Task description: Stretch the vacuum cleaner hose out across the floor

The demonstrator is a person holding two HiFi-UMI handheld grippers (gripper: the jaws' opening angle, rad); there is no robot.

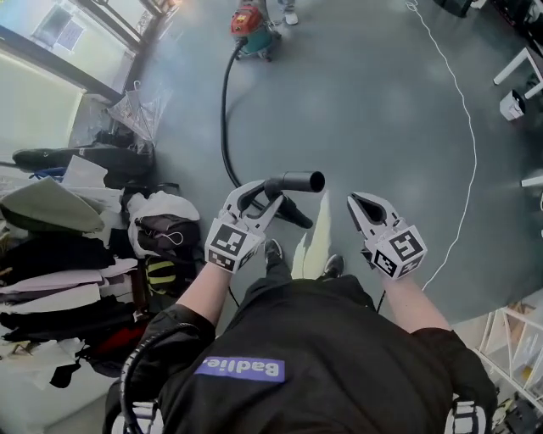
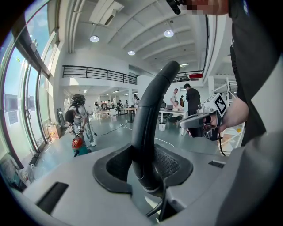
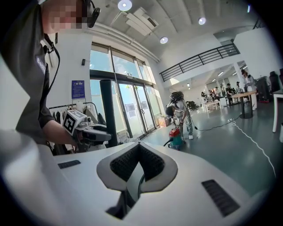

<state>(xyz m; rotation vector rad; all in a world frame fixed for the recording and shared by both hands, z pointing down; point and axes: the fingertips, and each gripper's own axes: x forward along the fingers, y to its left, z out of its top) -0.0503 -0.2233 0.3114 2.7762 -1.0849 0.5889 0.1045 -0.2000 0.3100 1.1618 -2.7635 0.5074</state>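
Black hose runs from the vacuum cleaner into the left gripper; right gripper empty, fingers together.

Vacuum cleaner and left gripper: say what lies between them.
Head view: only the black hose, running over grey floor, from vacuum cleaner to left gripper.

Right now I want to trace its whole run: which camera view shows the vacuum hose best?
The head view: the hose curves across the floor from the vacuum cleaner to the left tool. The left gripper view shows only its end, clamped in the jaws; the right gripper view, just fragments.
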